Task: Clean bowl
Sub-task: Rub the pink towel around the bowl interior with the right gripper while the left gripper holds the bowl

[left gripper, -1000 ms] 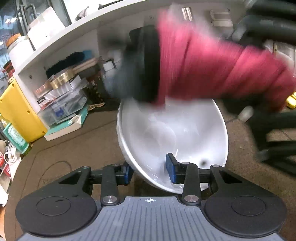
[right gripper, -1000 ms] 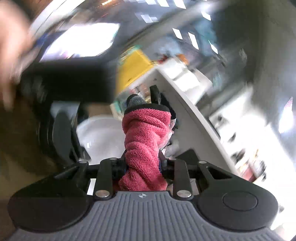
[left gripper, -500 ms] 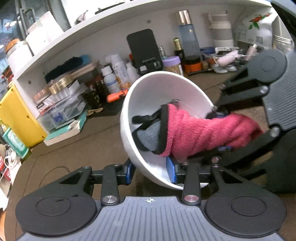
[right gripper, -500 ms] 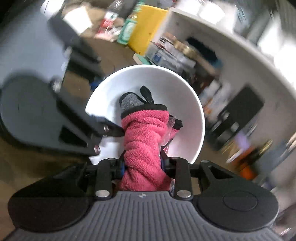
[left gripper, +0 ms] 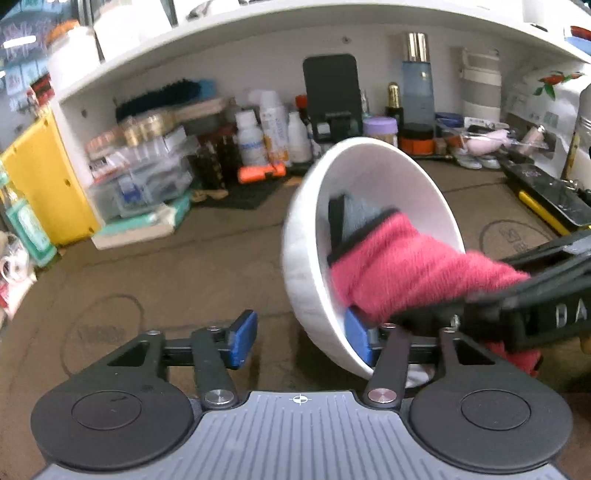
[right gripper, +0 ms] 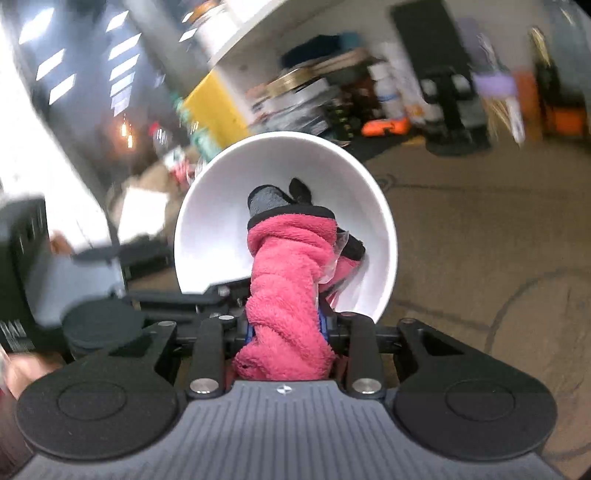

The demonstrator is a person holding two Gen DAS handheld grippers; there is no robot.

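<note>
A white bowl (left gripper: 310,266) is tipped on its side, with its mouth facing right in the left wrist view. My left gripper (left gripper: 299,341) is opening. Its right blue pad (left gripper: 356,341) sits just inside the bowl's lower rim, and its left blue pad (left gripper: 242,341) stands clear of the outer wall. A rolled pink cloth (right gripper: 284,295) with a grey face and black trim reaches into the bowl (right gripper: 280,166). My right gripper (right gripper: 286,328) is closing tight on it. The cloth (left gripper: 406,280) has its tip against the inner wall.
A white shelf (left gripper: 258,26) at the back shelters bottles (left gripper: 273,129), a black phone stand (left gripper: 330,96), plastic boxes (left gripper: 140,177) and a yellow case (left gripper: 40,177). A black tray (left gripper: 546,192) lies at the right. Brown table (left gripper: 166,266) stretches left of the bowl.
The cloth went from above the bowl into it. My left jaws have spread and the left pad has left the bowl's outer wall. The right gripper has rolled, cloth still in it.
</note>
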